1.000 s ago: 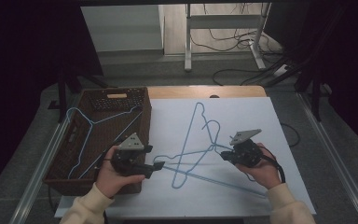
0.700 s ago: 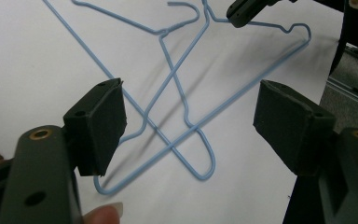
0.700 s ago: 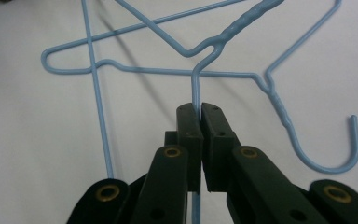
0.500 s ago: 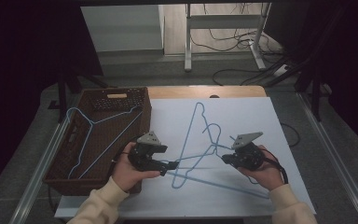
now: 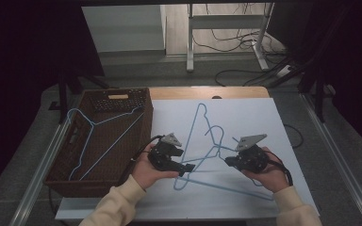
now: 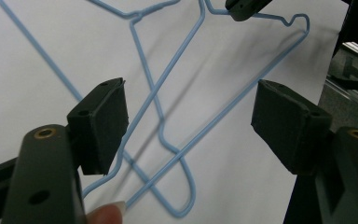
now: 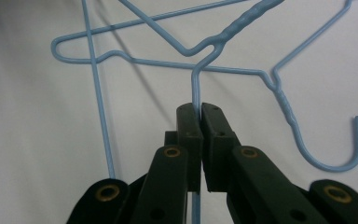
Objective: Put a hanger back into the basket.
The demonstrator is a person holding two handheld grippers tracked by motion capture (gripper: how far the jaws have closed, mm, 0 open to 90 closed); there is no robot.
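High view shows two light-blue wire hangers lying tangled on the white worktop (image 5: 283,117), just right of the brown woven basket (image 5: 122,94), which already holds another blue hanger (image 5: 92,136). One tangled hanger (image 5: 202,129) points its long triangle away from the person; the other hanger (image 5: 226,183) lies across it, nearer the person, farther from the basket.

The step in hand looks like pulling the pair apart. The right gripper (image 5: 230,162) is clamped on a thin wire; in the right gripper view its jaws are pinched on a straight strand (image 7: 196,88) just below a twisted neck, with a hook (image 7: 340,154) curling off to one side. The left gripper (image 5: 191,168), on the basket side of the tangle, has its jaws spread wide. In the left gripper view the crossing wires (image 6: 161,109) run between the pads without touching either one.

The next move probably calls for closing the left gripper on one strand only, so that the hangers can be drawn apart without the loops catching. The wire is thin, smooth, plastic-coated and likely to slip or spring.
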